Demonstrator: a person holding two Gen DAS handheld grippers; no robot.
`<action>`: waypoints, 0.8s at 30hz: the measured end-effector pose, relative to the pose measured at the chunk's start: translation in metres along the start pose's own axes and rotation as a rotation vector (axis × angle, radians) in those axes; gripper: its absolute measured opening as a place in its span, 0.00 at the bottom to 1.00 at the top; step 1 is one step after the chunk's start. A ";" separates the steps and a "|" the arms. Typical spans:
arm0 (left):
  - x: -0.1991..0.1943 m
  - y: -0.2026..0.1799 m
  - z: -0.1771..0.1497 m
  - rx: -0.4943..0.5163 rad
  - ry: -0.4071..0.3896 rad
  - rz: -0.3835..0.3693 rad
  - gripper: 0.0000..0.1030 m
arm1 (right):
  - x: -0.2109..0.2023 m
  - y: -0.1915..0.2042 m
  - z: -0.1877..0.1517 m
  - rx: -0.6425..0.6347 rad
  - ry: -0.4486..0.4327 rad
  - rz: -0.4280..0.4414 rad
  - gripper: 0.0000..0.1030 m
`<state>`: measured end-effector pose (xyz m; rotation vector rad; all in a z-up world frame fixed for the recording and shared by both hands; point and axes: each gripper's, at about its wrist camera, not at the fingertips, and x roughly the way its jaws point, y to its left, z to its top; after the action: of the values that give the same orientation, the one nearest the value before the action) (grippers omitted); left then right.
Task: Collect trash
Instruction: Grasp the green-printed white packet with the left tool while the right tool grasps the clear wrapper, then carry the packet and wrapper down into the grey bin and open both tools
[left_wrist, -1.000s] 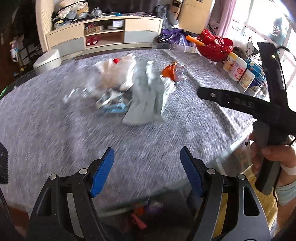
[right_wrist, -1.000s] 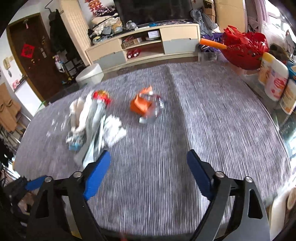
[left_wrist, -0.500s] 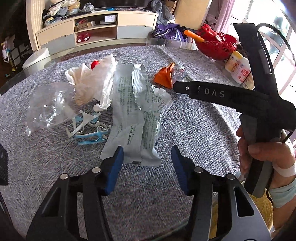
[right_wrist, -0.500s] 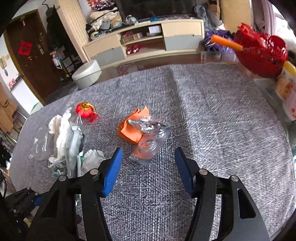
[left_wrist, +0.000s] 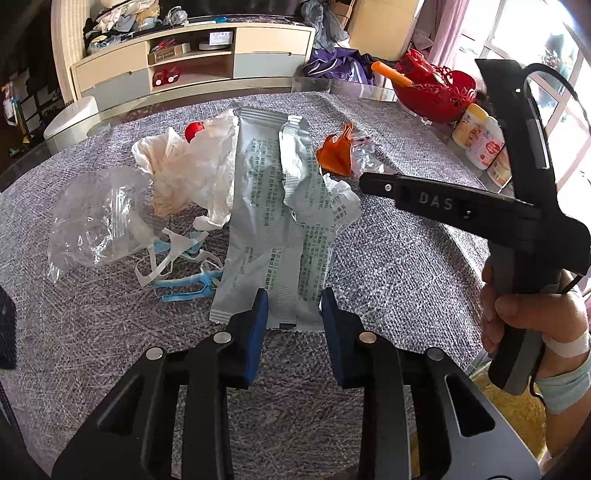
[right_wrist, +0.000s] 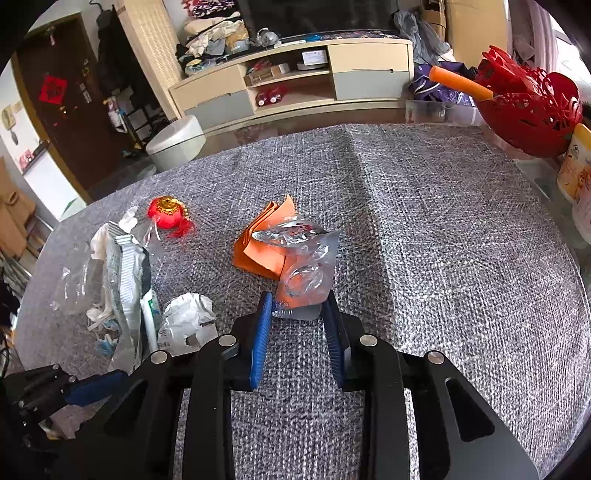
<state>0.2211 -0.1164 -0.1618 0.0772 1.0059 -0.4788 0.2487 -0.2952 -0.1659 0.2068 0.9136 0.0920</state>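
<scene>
Both sets of fingers have just been closing: left gripper (left_wrist: 291, 306) straddles the silver wrapper (left_wrist: 269, 229), right gripper (right_wrist: 297, 308) the clear plastic packet (right_wrist: 306, 269); neither pinched yet, so flat film may slip free.

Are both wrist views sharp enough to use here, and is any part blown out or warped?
Left wrist: sharp, print on the silver wrappers readable; the window at upper right is blown out. Right wrist: also sharp; the clear packet shows small glints. Both views: strong fisheye bending and dark corners.

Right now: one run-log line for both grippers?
left gripper: closing around silver wrapper | right gripper: closing around clear packet | neither lifted
</scene>
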 end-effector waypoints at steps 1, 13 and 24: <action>-0.001 0.000 -0.001 -0.001 -0.003 -0.004 0.24 | -0.003 0.000 -0.001 0.001 -0.007 0.001 0.28; -0.032 -0.004 -0.021 -0.010 -0.028 -0.014 0.00 | -0.052 0.005 -0.026 0.001 -0.050 0.021 0.26; -0.085 -0.012 -0.060 -0.013 -0.067 -0.001 0.00 | -0.102 0.030 -0.061 -0.036 -0.075 0.053 0.26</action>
<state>0.1317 -0.0804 -0.1224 0.0492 0.9434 -0.4726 0.1382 -0.2745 -0.1166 0.2000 0.8314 0.1483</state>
